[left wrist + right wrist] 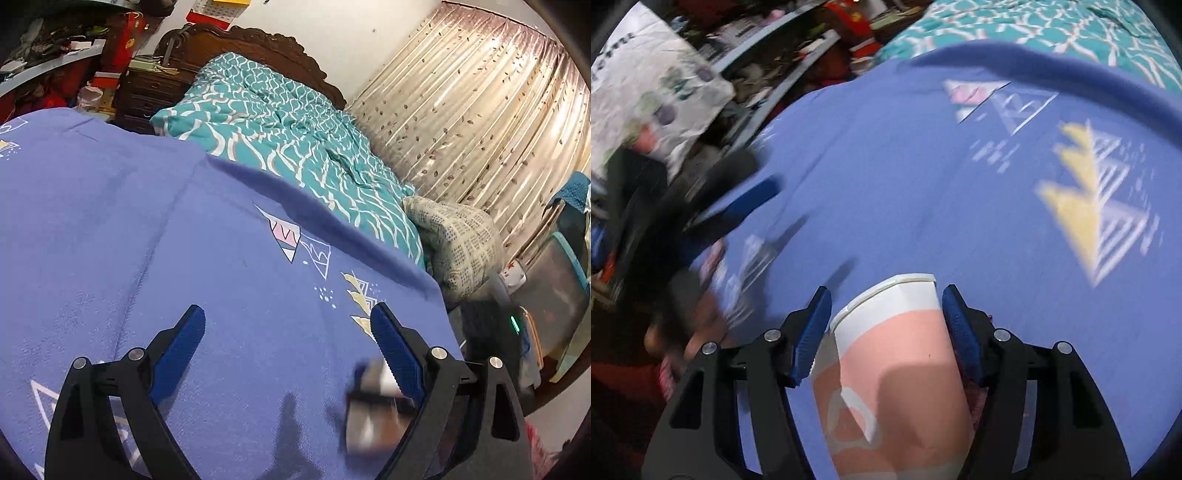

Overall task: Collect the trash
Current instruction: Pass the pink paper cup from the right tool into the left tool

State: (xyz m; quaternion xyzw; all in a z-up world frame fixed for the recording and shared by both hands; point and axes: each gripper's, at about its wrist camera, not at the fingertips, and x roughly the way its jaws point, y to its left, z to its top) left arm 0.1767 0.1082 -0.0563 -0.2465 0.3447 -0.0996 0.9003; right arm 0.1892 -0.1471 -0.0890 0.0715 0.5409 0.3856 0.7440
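Pink-and-white paper cup (894,365) sits between my right tongs (886,325), pads against its sides, above the blue bedspread (923,184). My left tongs (288,350) stand wide, gripping nothing.

Right tongs (884,325) clamp paper cup (897,369) — over blue blanket (923,184).
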